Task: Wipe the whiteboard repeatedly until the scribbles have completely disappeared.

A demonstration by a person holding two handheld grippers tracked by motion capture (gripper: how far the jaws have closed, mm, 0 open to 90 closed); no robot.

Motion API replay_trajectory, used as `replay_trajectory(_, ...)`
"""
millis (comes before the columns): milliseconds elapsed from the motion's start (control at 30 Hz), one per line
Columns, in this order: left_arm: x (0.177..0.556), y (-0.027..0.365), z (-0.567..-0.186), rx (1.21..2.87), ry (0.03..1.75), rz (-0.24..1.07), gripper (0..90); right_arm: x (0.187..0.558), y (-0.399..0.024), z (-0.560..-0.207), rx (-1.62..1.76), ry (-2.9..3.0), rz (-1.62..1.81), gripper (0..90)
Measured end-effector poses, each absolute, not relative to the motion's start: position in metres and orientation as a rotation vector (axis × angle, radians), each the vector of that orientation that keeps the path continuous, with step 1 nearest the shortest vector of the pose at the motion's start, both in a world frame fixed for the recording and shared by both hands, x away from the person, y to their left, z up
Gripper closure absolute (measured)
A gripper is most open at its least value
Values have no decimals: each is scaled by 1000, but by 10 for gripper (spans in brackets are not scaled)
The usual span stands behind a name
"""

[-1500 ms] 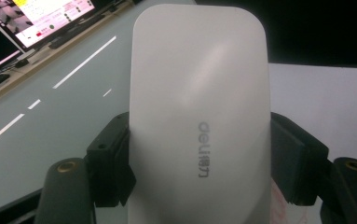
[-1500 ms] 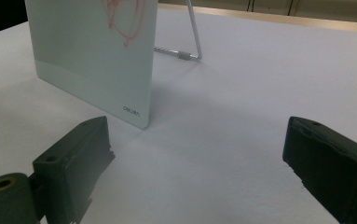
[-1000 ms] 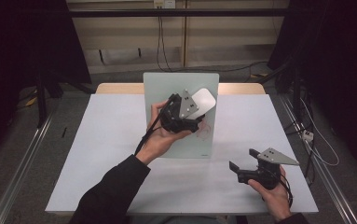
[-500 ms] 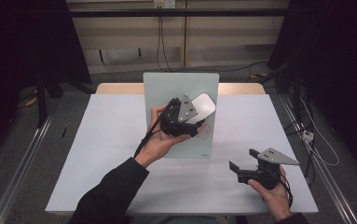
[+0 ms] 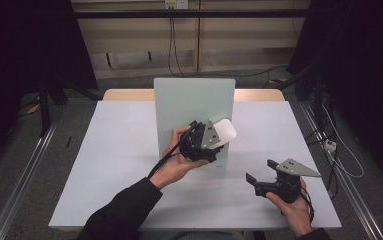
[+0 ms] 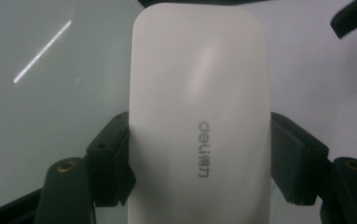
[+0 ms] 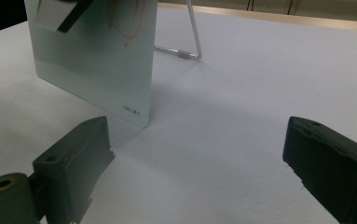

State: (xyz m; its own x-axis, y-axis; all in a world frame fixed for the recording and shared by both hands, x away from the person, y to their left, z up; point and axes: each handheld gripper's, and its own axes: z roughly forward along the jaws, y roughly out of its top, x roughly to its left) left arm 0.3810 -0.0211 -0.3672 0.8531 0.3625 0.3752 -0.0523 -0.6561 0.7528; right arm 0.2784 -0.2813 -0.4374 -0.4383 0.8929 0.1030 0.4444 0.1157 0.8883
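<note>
So the left gripper (image 5: 218,141) is clamping a white eraser-looking block (image 5: 222,133), the rounded kind with "deli" printed on its back. In the left gripper view the 2 black jaws are squeezing it (image 6: 199,107) from either side, around its lower half, so the broad top half is sticking out free. Makes sense to me: that grip is leaving the working end clear to meet the board.

The block is sitting right in front of the pale green whiteboard (image 5: 194,100), near its lower right area. I can't tell if it's actually touching the surface or hovering just off it. The board is leaning back on a thin wire stand (image 7: 192,44), which is propping it up at a handy angle facing the person, roughly mid-table (image 5: 104,165).

There's a reddish scribble (image 7: 127,23) on the board, visible in the right gripper view, so my guess is the block is heading in for a wipe.

Meanwhile the right gripper (image 5: 261,181) is parked low near the table's front right, well apart from the board, its jaws spread wide with nothing between them. It's probably just waiting out of the way, or ready to steady the board if it slides.
</note>
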Motion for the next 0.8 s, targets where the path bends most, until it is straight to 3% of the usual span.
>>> replay_trajectory(233, 380, -18, -372, 2228, 216, 614, 312, 278, -282, -438, 1298, 1935, 1280, 73)
replay_trajectory(567, 392, -7, -345, 2144, 284, 642, 311, 278, -281, -438, 1296, 1938, 1279, 73)
replay_trajectory(800, 383, -13, -363, 2176, 232, 667, 311, 278, -281, -437, 1292, 1935, 1283, 73)
